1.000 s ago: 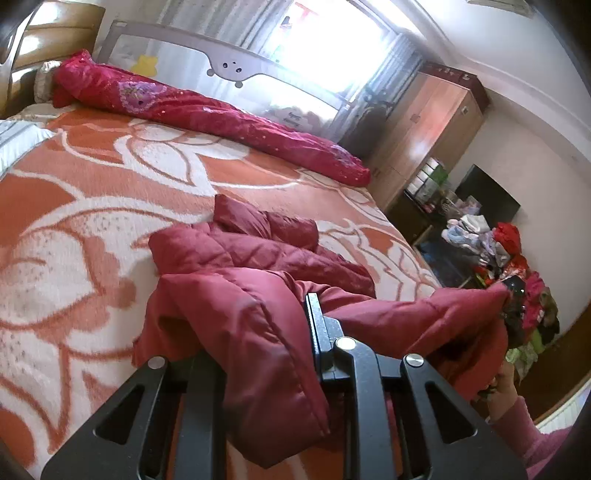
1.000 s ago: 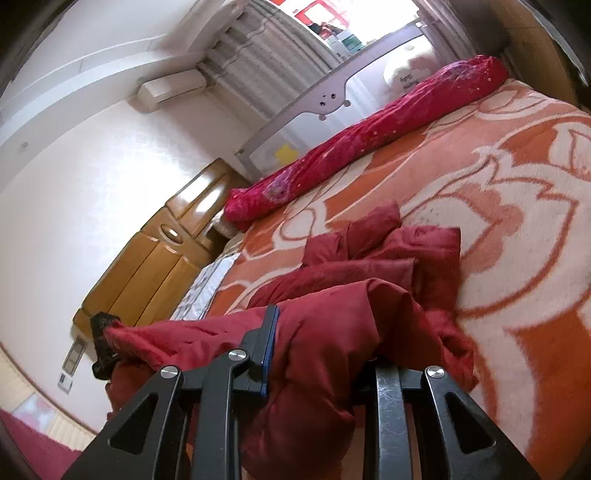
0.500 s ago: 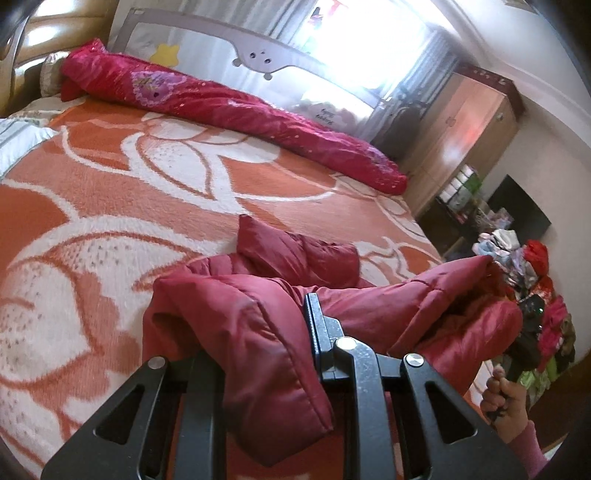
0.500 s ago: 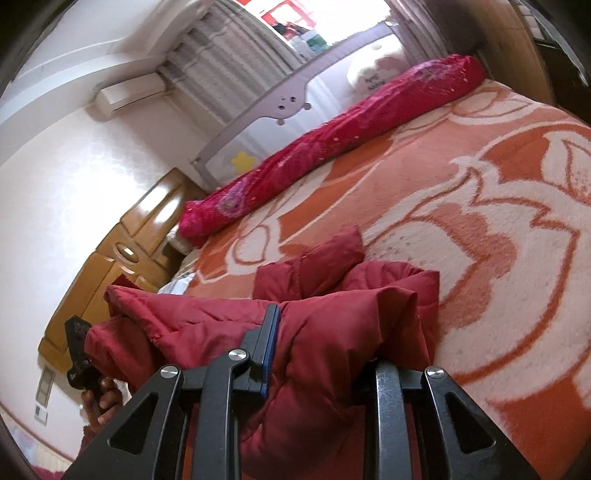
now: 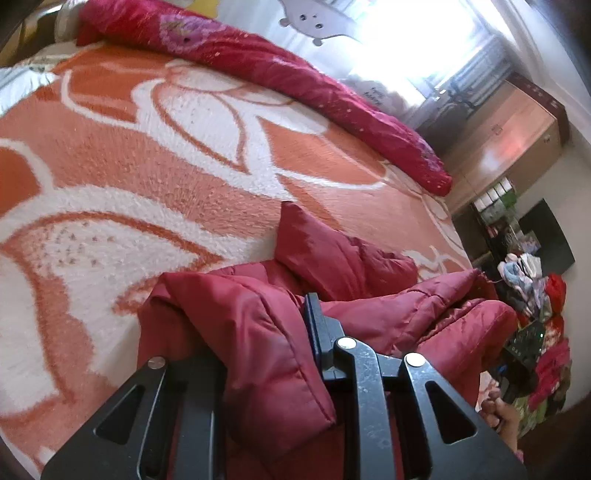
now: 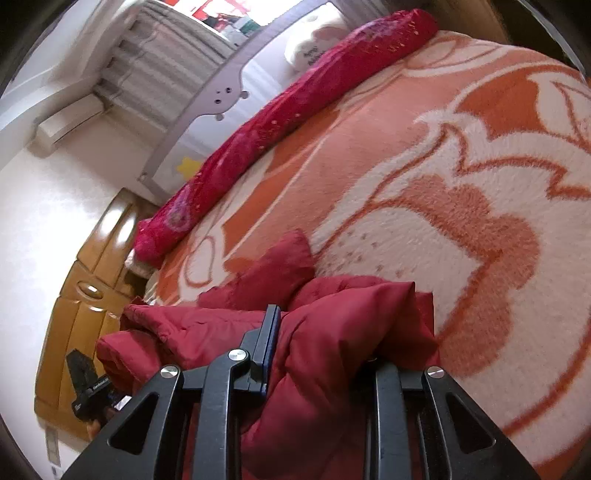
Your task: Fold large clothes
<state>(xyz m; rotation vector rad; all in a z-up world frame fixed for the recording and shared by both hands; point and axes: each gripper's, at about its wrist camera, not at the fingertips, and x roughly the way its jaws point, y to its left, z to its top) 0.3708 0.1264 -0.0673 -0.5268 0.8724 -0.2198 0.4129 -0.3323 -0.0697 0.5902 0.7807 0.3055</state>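
Note:
A dark red padded jacket [image 5: 373,258] lies bunched on the orange-and-white flowered blanket [image 5: 177,155]. My left gripper [image 5: 258,332] is shut on one thick hem corner, and the cloth drapes over its left finger. In the right wrist view the same jacket [image 6: 266,273] spreads ahead, with my right gripper [image 6: 328,332] shut on the opposite hem corner; its right finger is buried under cloth. The held edge stretches between both grippers, low over the rest of the jacket. Each view shows the other gripper [image 5: 524,350] [image 6: 88,384] at its side.
A long rolled red quilt [image 5: 295,74] lies along the far bed rail [image 5: 314,14]. A wooden cabinet [image 5: 517,125] and a heap of clothes [image 5: 546,295] stand past the bed's right side. The wooden headboard [image 6: 85,295] is on the left.
Both grippers have moved forward over the bed and lower, carrying the held hem toward the jacket's far part. The blanket now fills more of both views.

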